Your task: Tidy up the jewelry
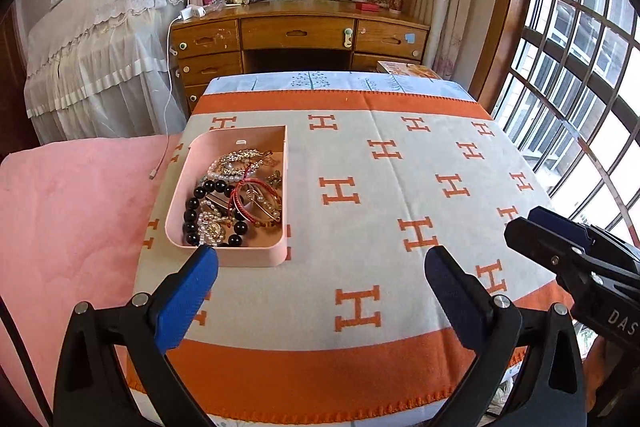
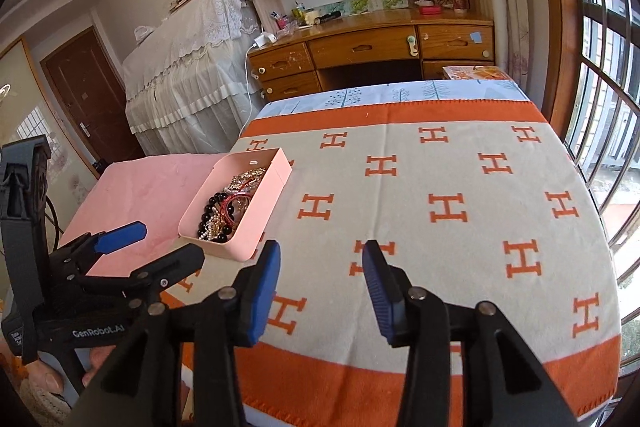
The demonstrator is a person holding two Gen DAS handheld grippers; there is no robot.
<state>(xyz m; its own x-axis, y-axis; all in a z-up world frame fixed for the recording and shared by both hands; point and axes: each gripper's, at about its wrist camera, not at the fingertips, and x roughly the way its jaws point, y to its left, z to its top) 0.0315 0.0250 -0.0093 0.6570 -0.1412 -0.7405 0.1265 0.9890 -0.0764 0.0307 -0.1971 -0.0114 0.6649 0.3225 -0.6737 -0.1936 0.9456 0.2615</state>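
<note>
On the table's left side I see the pink tray (image 1: 280, 147) heaped with tangled jewelry (image 1: 236, 199); light, slippery strands, best pinched by one loop. Left hand-held gripper (image 1: 320, 263) spread wide, right hand-held gripper (image 2: 320, 259) half open, both empty.

Pink tray (image 1: 280, 243) holds tangled jewelry (image 1: 236, 195) on blanket.

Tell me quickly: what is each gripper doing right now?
Left gripper: open wide, holding nothing, near the pink plastic jewelry tray.
Right gripper: open, nothing between its blue pads.
</note>
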